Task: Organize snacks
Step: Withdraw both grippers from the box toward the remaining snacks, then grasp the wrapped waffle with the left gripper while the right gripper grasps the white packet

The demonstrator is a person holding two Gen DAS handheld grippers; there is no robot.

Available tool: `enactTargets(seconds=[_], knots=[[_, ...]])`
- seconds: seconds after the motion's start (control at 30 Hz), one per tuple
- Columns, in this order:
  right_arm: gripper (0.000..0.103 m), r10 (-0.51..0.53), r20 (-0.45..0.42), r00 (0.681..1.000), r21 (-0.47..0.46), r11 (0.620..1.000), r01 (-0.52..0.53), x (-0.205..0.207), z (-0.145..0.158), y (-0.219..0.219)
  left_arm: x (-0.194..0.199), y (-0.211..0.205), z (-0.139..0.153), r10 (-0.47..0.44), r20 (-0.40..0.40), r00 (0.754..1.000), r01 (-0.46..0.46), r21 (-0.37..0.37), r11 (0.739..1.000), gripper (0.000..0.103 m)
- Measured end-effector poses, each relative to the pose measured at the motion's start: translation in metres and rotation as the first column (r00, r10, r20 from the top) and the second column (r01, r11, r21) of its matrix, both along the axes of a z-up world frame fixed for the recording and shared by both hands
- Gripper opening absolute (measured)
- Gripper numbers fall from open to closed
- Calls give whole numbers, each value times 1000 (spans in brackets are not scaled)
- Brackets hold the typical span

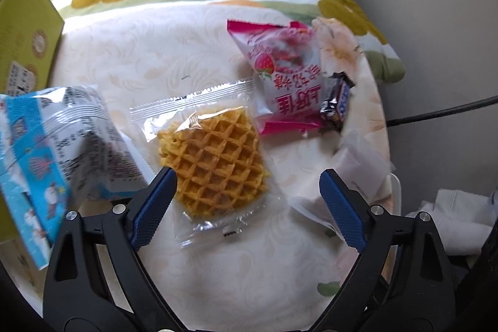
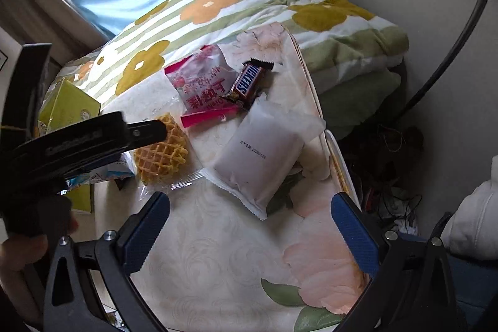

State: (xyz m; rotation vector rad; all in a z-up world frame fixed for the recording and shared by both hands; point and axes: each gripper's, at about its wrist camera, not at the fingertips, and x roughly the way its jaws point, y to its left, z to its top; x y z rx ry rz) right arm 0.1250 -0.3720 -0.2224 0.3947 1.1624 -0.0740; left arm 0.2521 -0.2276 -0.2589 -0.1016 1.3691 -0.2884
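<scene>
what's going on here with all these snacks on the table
A person holds a two-finger gripper in each hand over a floral-clothed table strewn with snacks. The left gripper is open above the clear-wrapped golden waffle; the right gripper is open near the plain white packet. Neither grips anything. A pink strawberry packet and brown Snickers bar lie further back.

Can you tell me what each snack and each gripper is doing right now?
Left gripper: open, holding nothing, over the waffle.
Right gripper: open, empty.
Waffle: sealed in clear wrapper, lying flat.
Pink strawberry packet: sealed, flat.
Snickers bar: wrapped, resting partly on pink packet.
White packet: sealed, flat.
</scene>
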Motion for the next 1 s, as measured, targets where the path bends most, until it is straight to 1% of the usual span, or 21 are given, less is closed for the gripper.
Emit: enactTargets(seconds=[0.1, 0.17, 0.3, 0.37, 0.43, 0.57, 0.63, 0.67, 0.73, 0.77, 0.9, 1.0], knots=[[103, -17, -9, 1000, 4, 1000, 17, 3, -5, 1, 5, -4, -11, -4, -8, 1000, 4, 27, 1000, 92], [103, -31, -13, 999, 8, 999, 31, 6, -8, 1, 8, -6, -13, -16, 8, 1000, 15, 56, 998, 92], [103, -52, -20, 998, 6, 999, 52, 12, -12, 4, 16, -9, -15, -29, 29, 999, 26, 91, 995, 92], [103, -69, -23, 997, 4, 998, 69, 15, -15, 5, 21, -11, -19, -41, 25, 999, 37, 114, 993, 92], [103, -84, -30, 996, 4, 996, 84, 17, -17, 6, 23, -9, -22, -43, 5, 999, 42, 135, 990, 92], [103, -105, -37, 994, -3, 994, 105, 22, -20, 7, 22, 1, -23, -37, -20, 999, 39, 120, 992, 92], [103, -116, -40, 993, -10, 993, 115, 24, -22, 7, 23, 6, -28, -28, -34, 999, 32, 128, 991, 92], [103, -120, -41, 992, -12, 993, 119, 24, -22, 7, 24, 10, -31, -16, -46, 999, 21, 115, 993, 93], [103, -129, -44, 991, -15, 992, 129, 25, -22, 7, 29, 17, -40, 22, -106, 994, -15, 70, 997, 93], [103, -137, -42, 990, -14, 991, 136, 25, -22, 6, 30, 18, -42, 30, -119, 992, -23, 60, 998, 93], [103, -154, -47, 987, -20, 988, 153, 27, -22, 5, 32, 6, -43, -15, -109, 994, 24, 87, 996, 93], [103, -169, -48, 984, -20, 986, 168, 29, -22, 3, 32, -1, -43, -35, -102, 994, 45, 94, 995, 93]])
